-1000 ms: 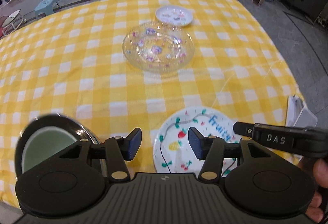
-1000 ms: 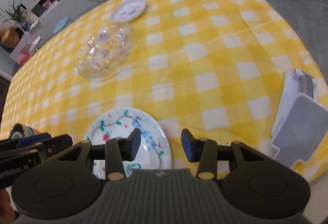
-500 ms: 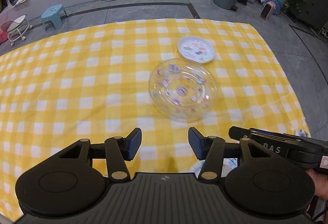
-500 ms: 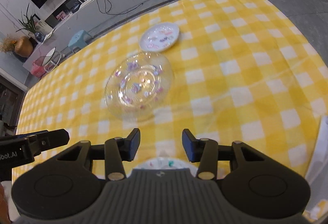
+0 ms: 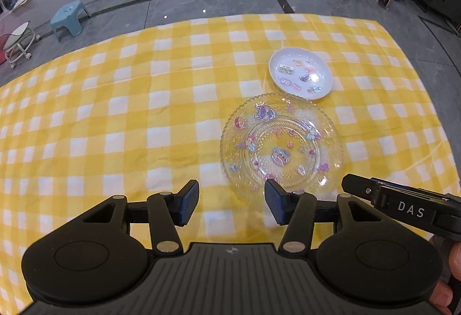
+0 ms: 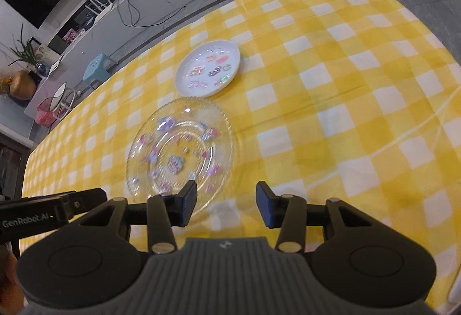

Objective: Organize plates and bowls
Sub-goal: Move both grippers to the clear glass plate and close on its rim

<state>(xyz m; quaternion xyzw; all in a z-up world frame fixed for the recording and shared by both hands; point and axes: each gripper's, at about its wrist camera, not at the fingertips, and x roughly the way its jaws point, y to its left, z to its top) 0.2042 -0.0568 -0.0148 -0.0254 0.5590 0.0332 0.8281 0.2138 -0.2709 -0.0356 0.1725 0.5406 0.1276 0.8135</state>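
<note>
A yellow checked tablecloth (image 5: pixel 121 119) fills most of both views. On it, right of centre in the left wrist view, lies a clear glass plate (image 5: pixel 281 145) dotted with stickers, and just above it a smaller white plate (image 5: pixel 300 73) (their rims nearly meet). At the bottom, the left gripper (image 5: pixel 231 204) and right gripper (image 6: pixel 226 204) both hover with fingers spread, holding nothing.

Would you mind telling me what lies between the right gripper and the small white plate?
The clear glass plate lies between the right gripper and the white plate, clearest in the right wrist view.
</note>
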